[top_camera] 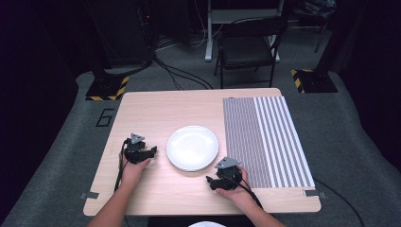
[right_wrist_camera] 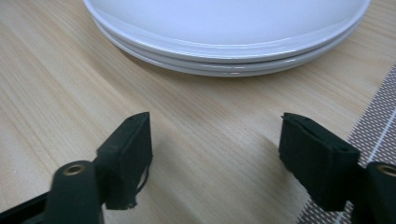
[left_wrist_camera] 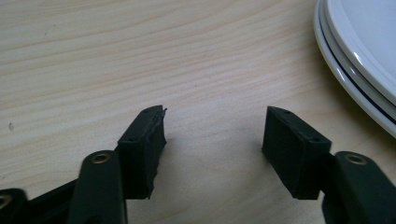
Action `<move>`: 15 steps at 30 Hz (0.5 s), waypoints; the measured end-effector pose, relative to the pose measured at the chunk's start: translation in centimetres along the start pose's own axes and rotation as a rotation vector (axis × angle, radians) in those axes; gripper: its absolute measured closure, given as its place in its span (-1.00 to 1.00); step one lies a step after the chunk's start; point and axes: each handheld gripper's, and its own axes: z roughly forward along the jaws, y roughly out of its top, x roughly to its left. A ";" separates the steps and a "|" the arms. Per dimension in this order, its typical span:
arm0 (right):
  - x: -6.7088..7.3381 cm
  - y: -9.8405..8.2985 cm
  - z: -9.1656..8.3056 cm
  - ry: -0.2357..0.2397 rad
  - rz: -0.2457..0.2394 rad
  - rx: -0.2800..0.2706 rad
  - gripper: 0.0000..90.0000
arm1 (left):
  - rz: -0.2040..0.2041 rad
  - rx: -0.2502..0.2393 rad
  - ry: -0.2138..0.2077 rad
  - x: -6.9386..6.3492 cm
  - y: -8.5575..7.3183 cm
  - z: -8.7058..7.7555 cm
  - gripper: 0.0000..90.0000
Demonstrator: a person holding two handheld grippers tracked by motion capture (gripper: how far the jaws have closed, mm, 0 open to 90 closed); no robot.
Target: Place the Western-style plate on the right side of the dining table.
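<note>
Two claws parked on the pale wood tabletop (top_camera: 156, 184), either side of the round white stacked plates (top_camera: 193, 147).

Left claw (top_camera: 152, 152) sits low over bare wood, jaws spread wide with nothing between them, and in the left gripper view the rims of the white plates (left_wrist_camera: 359, 60) curve past just ahead and to its right. Right claw (top_camera: 209, 182) is gaping just as wide and gripping nothing; in its own view the plates (right_wrist_camera: 229, 42) lie straight ahead, close but not touching, at least two rims showing one atop the other. Beside its right jaw runs the edge of the grey-and-white striped placemat (right_wrist_camera: 373, 135), which in the high view covers the tabletop's far right side (top_camera: 265, 137).
</note>
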 end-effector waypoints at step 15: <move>-0.9 0.7 -1.0 -0.012 0.030 0.008 -0.18 | -0.033 -0.034 -0.038 -1.4 1.8 -1.7 0.12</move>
